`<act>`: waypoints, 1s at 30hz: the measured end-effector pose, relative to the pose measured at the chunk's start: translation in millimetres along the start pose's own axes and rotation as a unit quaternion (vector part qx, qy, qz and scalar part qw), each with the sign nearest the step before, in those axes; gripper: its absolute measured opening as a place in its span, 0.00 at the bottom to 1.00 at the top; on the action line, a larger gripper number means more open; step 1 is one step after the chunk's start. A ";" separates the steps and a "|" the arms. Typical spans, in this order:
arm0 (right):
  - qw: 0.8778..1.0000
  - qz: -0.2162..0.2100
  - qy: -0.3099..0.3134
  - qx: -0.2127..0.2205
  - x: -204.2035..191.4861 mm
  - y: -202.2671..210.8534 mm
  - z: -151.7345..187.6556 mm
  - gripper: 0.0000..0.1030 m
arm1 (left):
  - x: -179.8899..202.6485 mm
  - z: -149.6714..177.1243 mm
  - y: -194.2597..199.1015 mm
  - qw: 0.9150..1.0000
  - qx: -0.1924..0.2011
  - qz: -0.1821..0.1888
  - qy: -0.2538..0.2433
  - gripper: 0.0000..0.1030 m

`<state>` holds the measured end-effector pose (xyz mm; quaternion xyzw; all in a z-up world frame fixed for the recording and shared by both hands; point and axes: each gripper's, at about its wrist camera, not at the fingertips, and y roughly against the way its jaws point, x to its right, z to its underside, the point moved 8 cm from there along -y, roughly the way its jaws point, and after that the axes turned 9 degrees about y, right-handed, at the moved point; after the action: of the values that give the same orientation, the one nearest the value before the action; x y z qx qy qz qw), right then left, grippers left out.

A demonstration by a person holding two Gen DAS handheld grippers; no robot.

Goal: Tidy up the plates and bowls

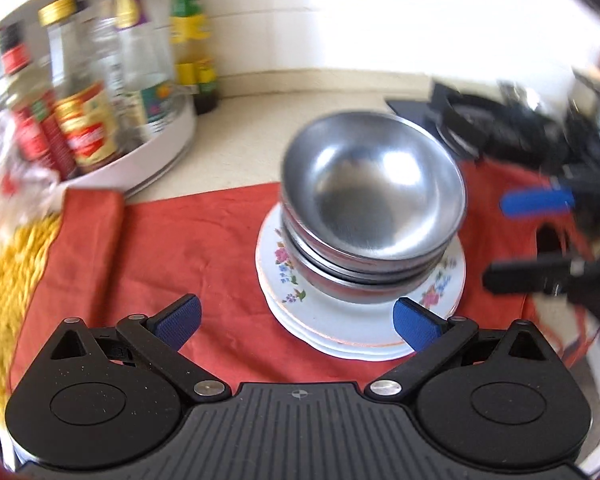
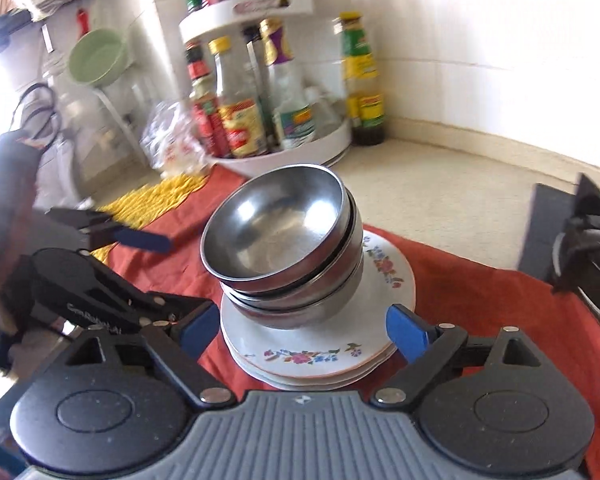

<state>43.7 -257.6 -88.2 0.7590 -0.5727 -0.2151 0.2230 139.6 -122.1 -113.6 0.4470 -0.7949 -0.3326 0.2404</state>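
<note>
A stack of steel bowls [image 1: 370, 200] sits on a stack of white floral plates [image 1: 296, 304] on a red cloth [image 1: 180, 248]. The bowls [image 2: 278, 232] and plates [image 2: 312, 356] also show in the right wrist view. My left gripper [image 1: 298, 322] is open and empty, just in front of the plates, its right pad near the plate rim. My right gripper [image 2: 302, 330] is open and empty, its fingers on either side of the plate stack's near edge. The right gripper shows at the right of the left wrist view [image 1: 540, 240], the left gripper at the left of the right wrist view [image 2: 136, 272].
A white round rack of sauce bottles [image 1: 100, 92] stands at the back left, also in the right wrist view [image 2: 276, 100]. A yellow mat [image 1: 8, 292] lies left of the cloth. A black gas stove [image 1: 480, 120] stands behind on the right. Beige counter [image 2: 440, 196] runs to the tiled wall.
</note>
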 end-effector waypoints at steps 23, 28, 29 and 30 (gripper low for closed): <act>0.977 0.184 -0.097 0.036 -14.7 49.0 6.8 0.96 | -1.5 23.4 73.0 0.983 0.073 -0.096 0.141 1.00; 0.978 0.183 -0.103 0.014 -22.0 54.2 24.9 0.96 | 4.4 42.6 79.3 0.979 0.059 -0.106 0.161 1.00; 0.978 0.180 -0.103 0.011 -24.2 55.5 27.6 0.96 | 6.2 45.9 80.8 0.979 0.059 -0.111 0.160 1.00; 0.979 0.177 -0.104 0.010 -26.1 56.8 29.8 0.96 | 7.9 48.4 82.3 0.979 0.058 -0.112 0.160 1.00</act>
<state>-24.2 -249.1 -77.2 0.6211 -0.7202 -0.2446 0.1893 57.6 -82.6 -83.9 0.5938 -0.7089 -0.2353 0.2992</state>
